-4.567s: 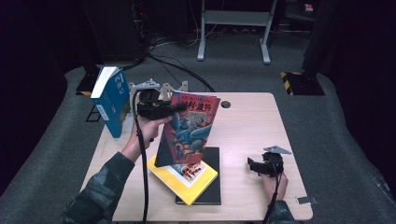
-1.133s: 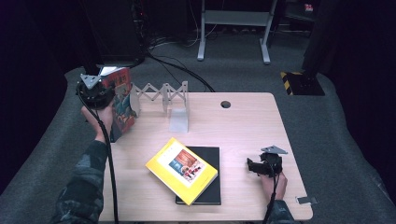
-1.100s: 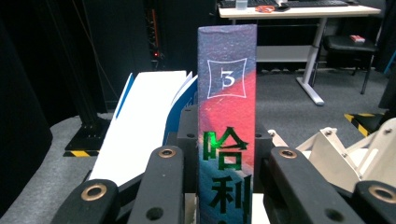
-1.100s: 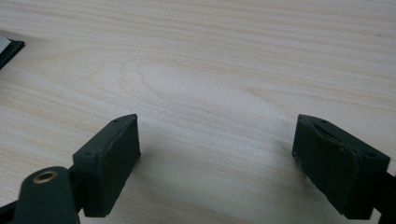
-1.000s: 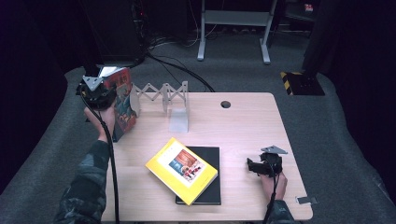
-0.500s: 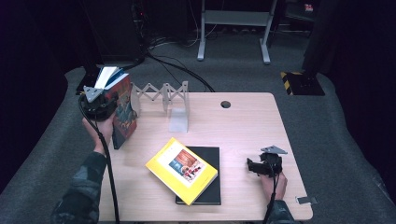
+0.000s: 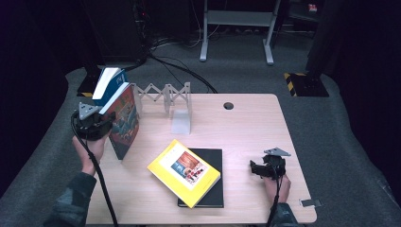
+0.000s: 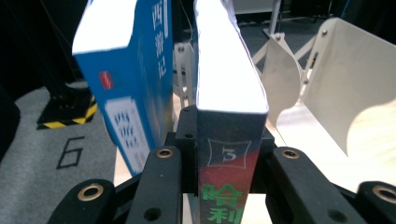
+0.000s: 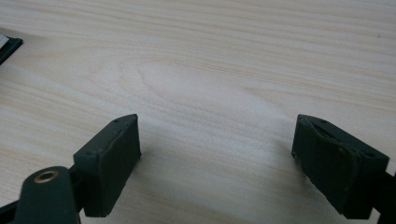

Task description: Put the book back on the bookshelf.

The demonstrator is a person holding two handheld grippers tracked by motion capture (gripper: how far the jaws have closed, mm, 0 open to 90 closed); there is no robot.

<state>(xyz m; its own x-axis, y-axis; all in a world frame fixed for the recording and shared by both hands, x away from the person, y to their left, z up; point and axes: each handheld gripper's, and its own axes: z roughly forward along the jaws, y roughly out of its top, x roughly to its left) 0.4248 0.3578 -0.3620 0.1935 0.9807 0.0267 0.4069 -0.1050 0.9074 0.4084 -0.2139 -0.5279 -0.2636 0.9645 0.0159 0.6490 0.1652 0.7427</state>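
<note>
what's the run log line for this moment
left gripper: shut on red book, upright beside blue book | right gripper: open over table | yellow book: flat

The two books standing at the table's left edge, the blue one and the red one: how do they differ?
The blue book stands free and tilts, with no gripper on it; the red book stands straighter, clamped at its spine by the left gripper. The blue book stands farther back, towards the table's far left corner; the red book stands nearer the person. Both are on end beside the white folding rack.
</note>
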